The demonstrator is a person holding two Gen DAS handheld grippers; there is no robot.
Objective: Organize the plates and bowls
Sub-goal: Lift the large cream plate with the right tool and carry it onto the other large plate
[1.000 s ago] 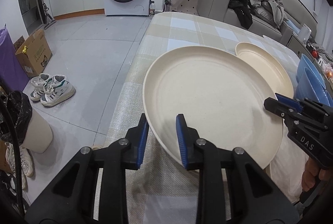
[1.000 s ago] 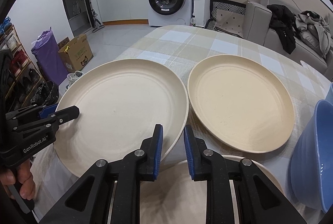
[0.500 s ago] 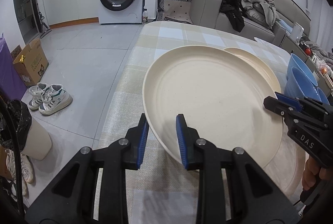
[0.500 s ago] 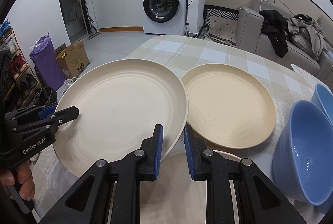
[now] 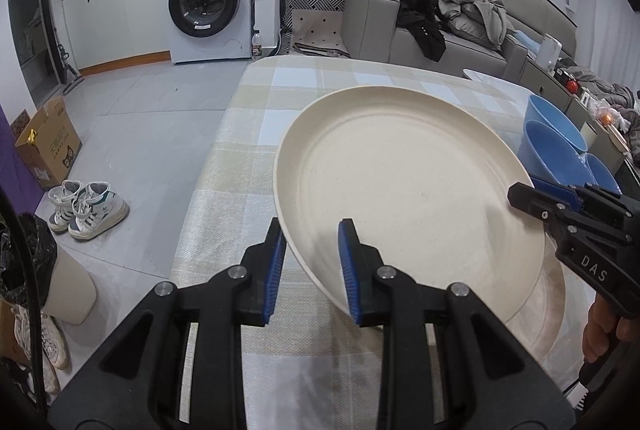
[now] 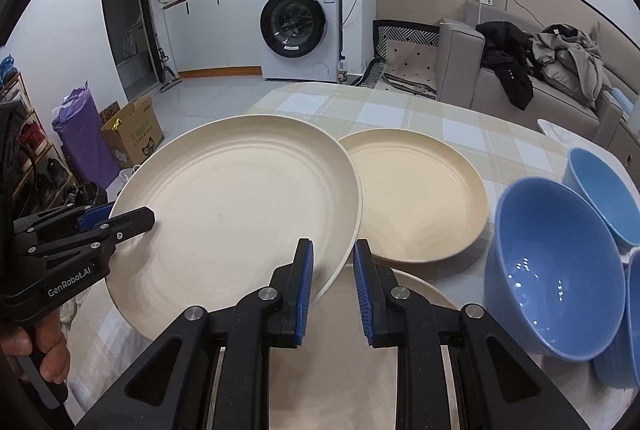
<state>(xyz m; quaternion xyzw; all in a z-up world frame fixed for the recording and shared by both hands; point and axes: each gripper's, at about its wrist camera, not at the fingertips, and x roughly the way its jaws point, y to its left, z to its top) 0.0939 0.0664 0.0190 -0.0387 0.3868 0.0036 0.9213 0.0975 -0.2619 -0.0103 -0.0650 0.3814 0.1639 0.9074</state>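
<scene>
"DAS" on right tongs [image 5: 520, 196]

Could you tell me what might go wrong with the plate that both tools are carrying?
1. Each tool, left tool and right tool, pinches only the rim of the big cream plate, so it could slip or tip.
2. Its edge overlaps the smaller plate and might knock it.

Big round cream plate [image 6: 240, 198], pale and speckled; a yellower beige plate [image 6: 424, 198] beside it; glossy sky-blue bowls [image 6: 556, 270]; bench cloth [image 5: 248, 134] checked beige, white and pale blue.
</scene>
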